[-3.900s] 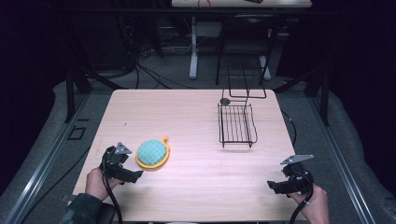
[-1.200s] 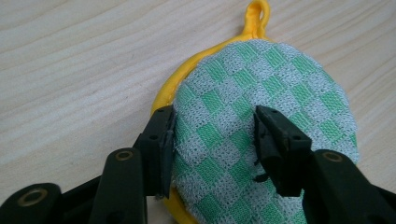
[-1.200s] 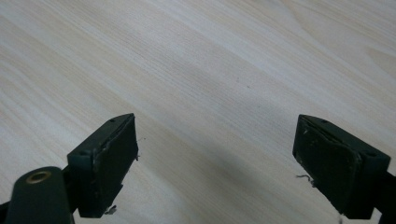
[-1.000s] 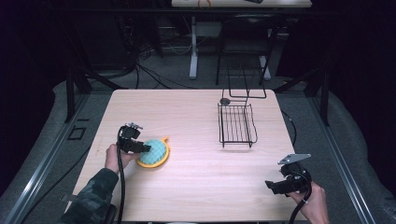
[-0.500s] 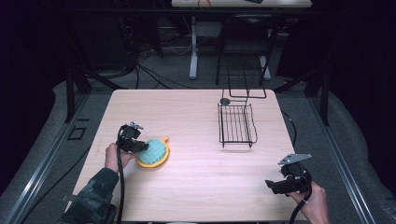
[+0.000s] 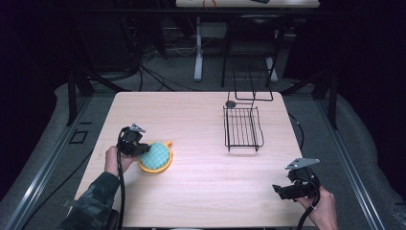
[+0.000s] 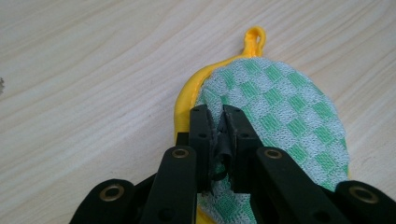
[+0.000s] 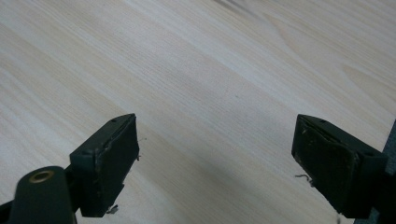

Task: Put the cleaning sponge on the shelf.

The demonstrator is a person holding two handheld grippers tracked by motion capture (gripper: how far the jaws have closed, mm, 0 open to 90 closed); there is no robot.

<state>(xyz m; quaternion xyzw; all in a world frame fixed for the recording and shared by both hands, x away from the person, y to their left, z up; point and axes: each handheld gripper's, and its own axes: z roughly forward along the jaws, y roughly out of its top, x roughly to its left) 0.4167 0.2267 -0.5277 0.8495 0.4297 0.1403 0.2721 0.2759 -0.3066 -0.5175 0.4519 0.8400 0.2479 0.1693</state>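
One round pot holder (image 6: 155, 156), green-check top, yellow rim, lies flat on surface (image 6: 201, 187) at near-left part, loop pointing toward far side. Left claw (image 6: 139, 148) at its left edge, jaws just closed, pinching checked fabric fold between pads (image 7: 201, 126). Left hand (image 6: 115, 160) behind claw, forearm in from bottom-left, low over wood. Right claw (image 6: 280, 190) spread wide, holding nothing, near-right corner, hand (image 6: 323, 208) low, well apart from wire rack (image 6: 242, 128)
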